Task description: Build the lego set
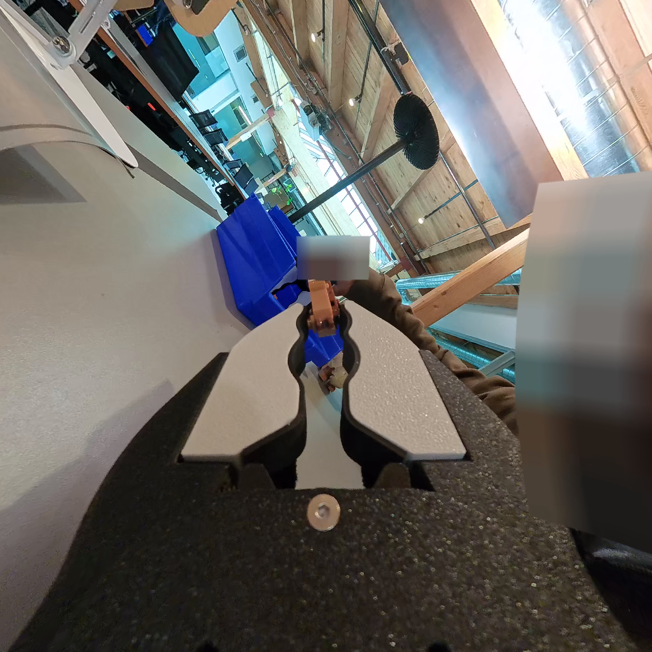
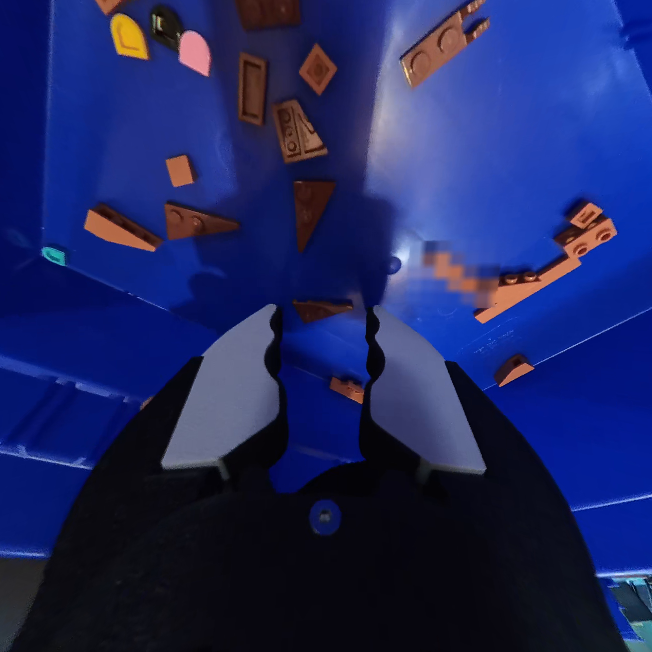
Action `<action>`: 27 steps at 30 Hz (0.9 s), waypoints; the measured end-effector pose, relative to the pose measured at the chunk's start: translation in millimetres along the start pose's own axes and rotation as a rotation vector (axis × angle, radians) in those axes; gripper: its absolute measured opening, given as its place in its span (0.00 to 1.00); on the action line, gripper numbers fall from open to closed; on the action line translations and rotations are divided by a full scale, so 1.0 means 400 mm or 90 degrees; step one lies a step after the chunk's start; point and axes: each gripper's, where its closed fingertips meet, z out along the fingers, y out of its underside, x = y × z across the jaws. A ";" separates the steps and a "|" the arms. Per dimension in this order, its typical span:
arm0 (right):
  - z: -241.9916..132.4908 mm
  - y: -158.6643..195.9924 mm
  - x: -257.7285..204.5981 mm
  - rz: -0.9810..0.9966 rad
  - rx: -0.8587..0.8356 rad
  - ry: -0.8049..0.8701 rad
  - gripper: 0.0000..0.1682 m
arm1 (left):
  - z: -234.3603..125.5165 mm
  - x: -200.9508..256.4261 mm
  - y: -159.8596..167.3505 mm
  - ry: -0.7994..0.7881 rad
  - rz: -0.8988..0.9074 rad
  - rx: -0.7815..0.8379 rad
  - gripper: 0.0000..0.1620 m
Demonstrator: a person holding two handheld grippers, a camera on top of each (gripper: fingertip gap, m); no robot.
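My left gripper (image 1: 323,317) is shut on a small orange and brown lego assembly (image 1: 321,306) and holds it up above the white table (image 1: 88,317). My right gripper (image 2: 323,310) is open inside a blue bin (image 2: 458,158). A brown wedge plate (image 2: 319,309) lies on the bin floor right between its fingertips. Several loose pieces lie in the bin: brown wedge plates (image 2: 201,224), an orange slope (image 2: 120,229), an orange square tile (image 2: 180,170), and yellow (image 2: 128,37), black and pink (image 2: 195,53) rounded tiles.
Blue bins (image 1: 257,261) stand on the table beyond the left gripper. A person's brown sleeve (image 1: 405,317) reaches toward them. More lego pieces (image 1: 331,377) lie on the table under the left gripper. An orange stepped assembly (image 2: 550,268) rests at the bin's right side. The left gripper's tips are roughly 40 cm from the right gripper's. Measured from the fingertips, the orange square tile (image 2: 180,170) is 7 cm or so from the right gripper and 35 cm from the left.
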 end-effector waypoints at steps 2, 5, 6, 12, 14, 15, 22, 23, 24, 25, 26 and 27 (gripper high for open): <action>0.000 0.000 0.004 -0.001 0.006 -0.001 0.26 | 0.000 -0.001 0.001 -0.001 0.000 -0.001 0.10; -0.001 -0.002 0.009 -0.006 0.017 0.001 0.22 | 0.000 -0.003 0.002 -0.002 -0.001 -0.001 0.10; -0.002 -0.004 0.010 -0.006 0.022 0.001 0.18 | 0.001 -0.003 0.002 -0.002 0.000 -0.002 0.10; -0.007 -0.003 0.008 -0.015 0.014 0.017 0.18 | 0.001 -0.001 0.002 -0.004 0.007 -0.004 0.10; -0.028 -0.008 0.010 -0.010 0.017 0.038 0.18 | 0.001 0.000 0.003 -0.006 0.011 -0.005 0.10; -0.049 -0.017 0.009 -0.005 0.025 0.053 0.18 | 0.001 0.000 0.003 -0.006 0.012 -0.006 0.10; -0.309 -0.287 -0.175 0.010 0.196 0.172 0.17 | 0.000 0.006 -0.001 -0.011 0.022 -0.003 0.10; -0.332 -0.344 -0.225 0.007 0.229 0.182 0.17 | 0.000 0.007 -0.003 -0.012 0.026 -0.002 0.10; -0.346 -0.402 -0.274 0.005 0.262 0.185 0.17 | -0.001 0.008 -0.004 -0.014 0.029 -0.001 0.10; -0.350 -0.461 -0.321 -0.003 0.298 0.183 0.17 | -0.001 0.008 -0.005 -0.016 0.032 -0.001 0.10; -0.345 -0.518 -0.360 -0.014 0.328 0.180 0.17 | -0.001 0.008 -0.004 -0.018 0.033 -0.001 0.10; -0.331 -0.572 -0.391 -0.024 0.355 0.168 0.17 | -0.001 0.007 -0.003 -0.020 0.035 -0.002 0.10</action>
